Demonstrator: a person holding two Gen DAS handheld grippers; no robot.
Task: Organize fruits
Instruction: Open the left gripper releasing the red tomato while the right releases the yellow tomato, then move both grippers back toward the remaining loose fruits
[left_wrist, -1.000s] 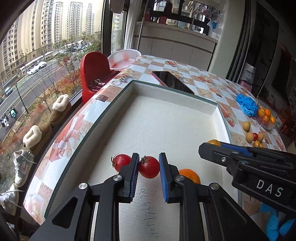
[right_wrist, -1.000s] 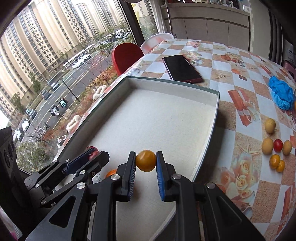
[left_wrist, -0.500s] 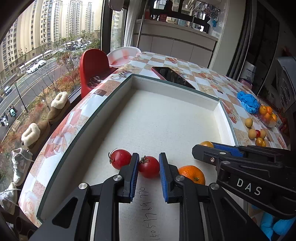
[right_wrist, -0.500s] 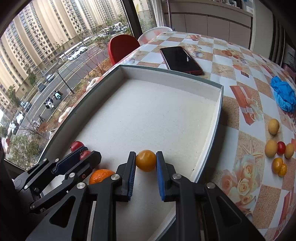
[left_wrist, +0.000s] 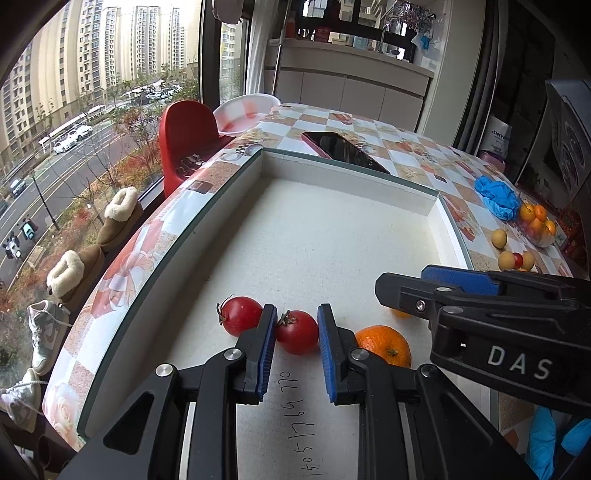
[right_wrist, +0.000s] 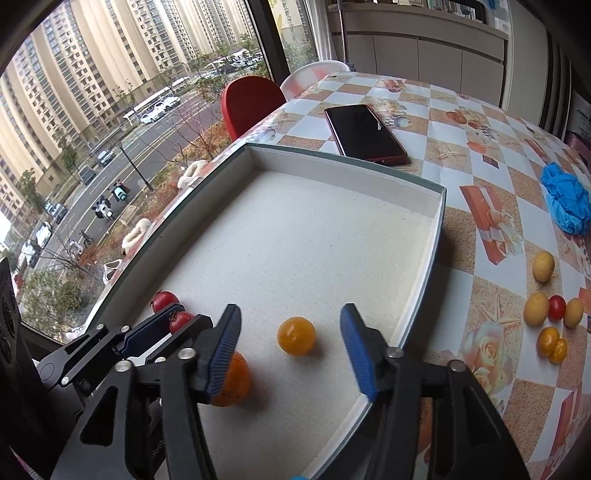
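Observation:
A white shallow tray (left_wrist: 332, 229) (right_wrist: 303, 236) lies on the patterned table. My left gripper (left_wrist: 297, 338) is shut on a red tomato (left_wrist: 297, 332) resting on the tray floor, with a second red tomato (left_wrist: 240, 315) just to its left and an orange mandarin (left_wrist: 386, 345) to its right. My right gripper (right_wrist: 290, 334) is open over the tray; a yellow-orange tomato (right_wrist: 296, 336) sits free on the floor between its fingers. The mandarin (right_wrist: 232, 382) lies behind its left finger. Both red tomatoes (right_wrist: 166, 300) show at the tray's left edge.
Loose yellow, red and orange small fruits (right_wrist: 546, 310) lie on the table right of the tray. A phone (right_wrist: 365, 133) lies beyond the tray's far wall. A blue glove (right_wrist: 567, 203) and a bowl of oranges (left_wrist: 535, 225) are at the right. The window side drops off left.
My right gripper has opened and let go of the yellow-orange tomato, which now rests on the tray floor. My left gripper stays shut on the red tomato.

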